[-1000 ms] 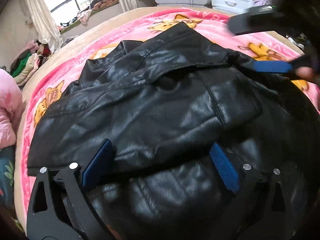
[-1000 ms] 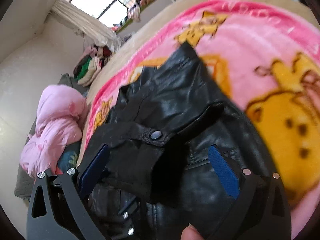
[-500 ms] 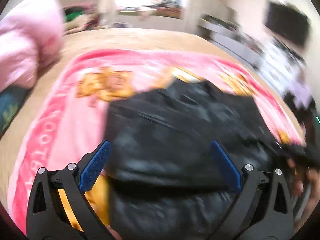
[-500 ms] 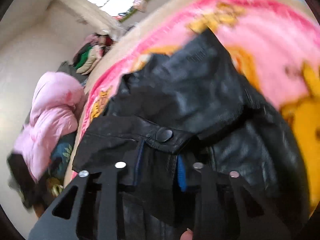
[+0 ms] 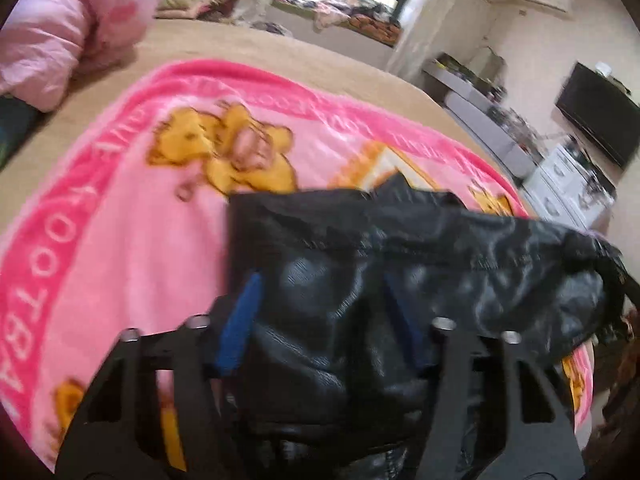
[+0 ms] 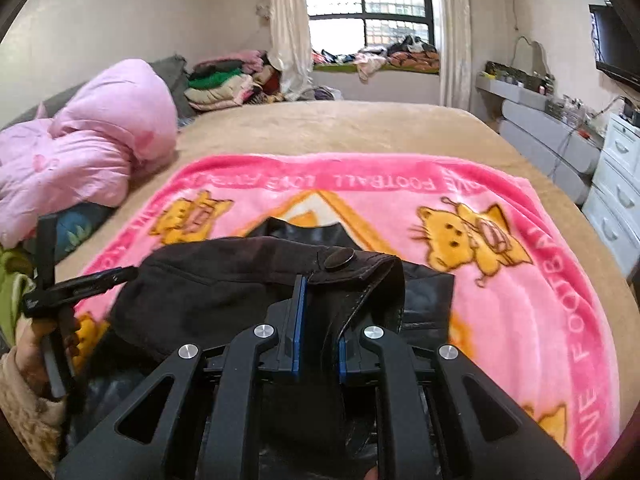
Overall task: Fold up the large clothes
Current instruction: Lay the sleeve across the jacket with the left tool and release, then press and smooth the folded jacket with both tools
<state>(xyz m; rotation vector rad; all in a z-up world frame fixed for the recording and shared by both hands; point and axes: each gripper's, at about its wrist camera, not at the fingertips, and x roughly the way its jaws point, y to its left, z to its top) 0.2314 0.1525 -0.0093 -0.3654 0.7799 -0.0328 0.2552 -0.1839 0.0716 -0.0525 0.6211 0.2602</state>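
Two black two-finger grippers with blue pads work on a black leather jacket (image 6: 224,280) that lies on a pink fleece blanket (image 6: 520,320) printed with yellow cartoon cats. Nearest in the right wrist view, the right gripper (image 6: 318,322) has its pads pressed together on a cuff of the jacket, a strap with a round dark snap button (image 6: 339,259) lying just beyond the fingertips. The cuff's brown lining shows to the left of the pinch. At the left edge of that view a person's hand (image 6: 40,344) in a fuzzy cream sleeve (image 6: 20,408) holds the handle of the other tool.

In the blurred left wrist view, the left gripper (image 5: 320,312) is closing, with a bunched fold of the jacket's leather filling the space between its blue pads (image 5: 240,324); whether the pads already press on the leather cannot be told. From there the jacket stretches away to the right across the blanket.

Beyond the blanket lies a tan bedspread (image 6: 340,128). A crumpled pale pink quilt (image 6: 88,148) is heaped at its left side. Farther back stand a stack of folded clothes (image 6: 224,84), cream curtains (image 6: 288,24) and a barred window (image 6: 372,4). White drawers (image 6: 616,188) line the right wall.
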